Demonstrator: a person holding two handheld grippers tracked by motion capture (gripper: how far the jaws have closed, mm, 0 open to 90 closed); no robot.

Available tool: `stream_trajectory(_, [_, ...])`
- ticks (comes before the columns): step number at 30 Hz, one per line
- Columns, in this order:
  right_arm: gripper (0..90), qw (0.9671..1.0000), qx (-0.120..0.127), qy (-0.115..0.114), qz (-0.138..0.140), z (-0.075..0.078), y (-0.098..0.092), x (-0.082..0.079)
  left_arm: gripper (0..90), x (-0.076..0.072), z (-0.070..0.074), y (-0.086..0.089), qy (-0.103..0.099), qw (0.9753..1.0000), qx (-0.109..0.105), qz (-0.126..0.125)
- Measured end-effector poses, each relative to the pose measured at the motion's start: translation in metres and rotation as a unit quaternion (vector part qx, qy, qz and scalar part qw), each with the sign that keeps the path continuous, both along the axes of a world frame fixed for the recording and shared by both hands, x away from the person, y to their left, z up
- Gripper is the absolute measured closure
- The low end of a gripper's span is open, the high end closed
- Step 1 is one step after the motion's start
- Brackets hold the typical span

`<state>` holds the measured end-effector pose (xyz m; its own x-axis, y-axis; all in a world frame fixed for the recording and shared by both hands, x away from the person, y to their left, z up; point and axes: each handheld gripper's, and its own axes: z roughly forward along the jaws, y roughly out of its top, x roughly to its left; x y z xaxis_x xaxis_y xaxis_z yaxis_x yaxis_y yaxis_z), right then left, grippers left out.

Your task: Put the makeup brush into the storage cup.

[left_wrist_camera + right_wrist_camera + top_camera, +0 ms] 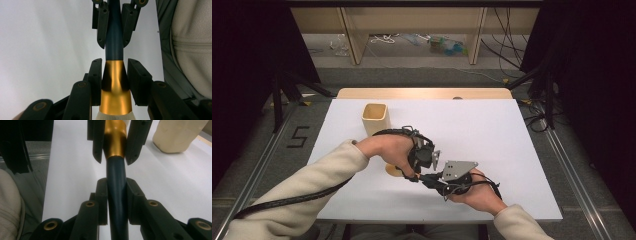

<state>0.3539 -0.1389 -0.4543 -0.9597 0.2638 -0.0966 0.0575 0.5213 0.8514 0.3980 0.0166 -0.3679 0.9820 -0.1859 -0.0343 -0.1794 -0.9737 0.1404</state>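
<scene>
Over the white table [512, 150] we see a brush [114, 82] held between both grippers: the left gripper [115, 77] clamps its gold ferrule, the right gripper [117, 200] its dark handle. A cream cup [375, 119] stands beyond the left gripper.

– anything to read from here?
– just one mark: a black "5" [298, 136] on the grey floor [257, 145], left of the table.
– nothing on the things themselves?
– no lettering i can make out.

Brush [114, 82], gold ferrule, dark blue handle, pale bristles, level above white table [492, 130].
</scene>
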Motion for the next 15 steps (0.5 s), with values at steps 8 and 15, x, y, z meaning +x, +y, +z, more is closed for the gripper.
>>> stream_trajectory(8, [75.6,1.0000,0.007,-0.005,-0.003,0.0005,-0.0008,0.0010,65.5,0.0041,0.0022,-0.0006,-0.006,0.9998,0.005,-0.016])
stream_trajectory(15, [75.6,0.9999,0.012,0.005,-0.004,0.0010,-0.0025,0.0009,65.3,0.0029,0.0043,-0.0007,-0.011,0.9999,0.003,-0.012])
